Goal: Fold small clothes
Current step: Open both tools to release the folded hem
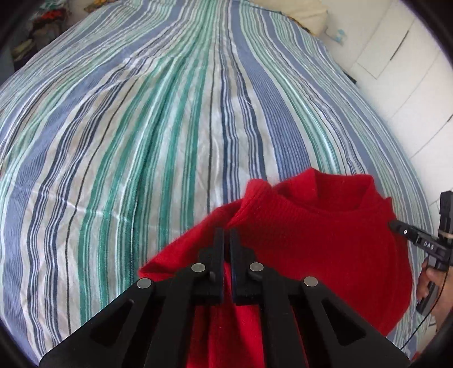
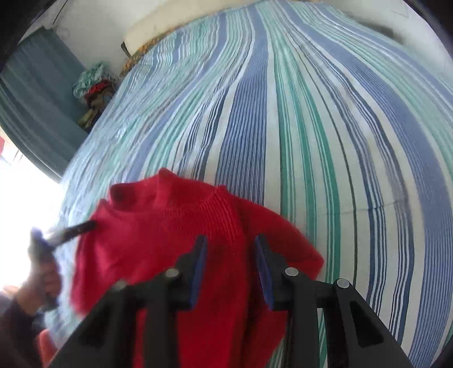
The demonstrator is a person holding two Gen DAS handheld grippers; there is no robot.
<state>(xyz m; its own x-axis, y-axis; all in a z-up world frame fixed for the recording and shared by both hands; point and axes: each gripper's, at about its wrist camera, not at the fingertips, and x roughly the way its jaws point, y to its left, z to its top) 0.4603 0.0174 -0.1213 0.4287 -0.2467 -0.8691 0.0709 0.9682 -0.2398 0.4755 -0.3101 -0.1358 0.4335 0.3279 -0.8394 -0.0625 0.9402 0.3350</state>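
Note:
A small red knit sweater [image 1: 320,240] hangs over the striped bed, collar uppermost. My left gripper [image 1: 226,235] is shut on the sweater's left shoulder and holds it up. My right gripper [image 2: 230,243] has its jaws apart around the other shoulder of the sweater [image 2: 175,226]; the blue pads [image 2: 198,269] stand clear of the cloth. The right gripper shows at the right edge of the left wrist view [image 1: 396,225], its tip touching the sweater's edge. The left gripper shows blurred in the right wrist view [image 2: 90,225]. The sweater's lower part is hidden behind the grippers.
The bed is covered with a blue, green and white striped sheet [image 1: 170,127]. A pile of clothes [image 2: 94,90] lies by the bed's far left side. A pillow [image 1: 305,14] is at the head. White cupboard doors [image 1: 402,70] stand to the right.

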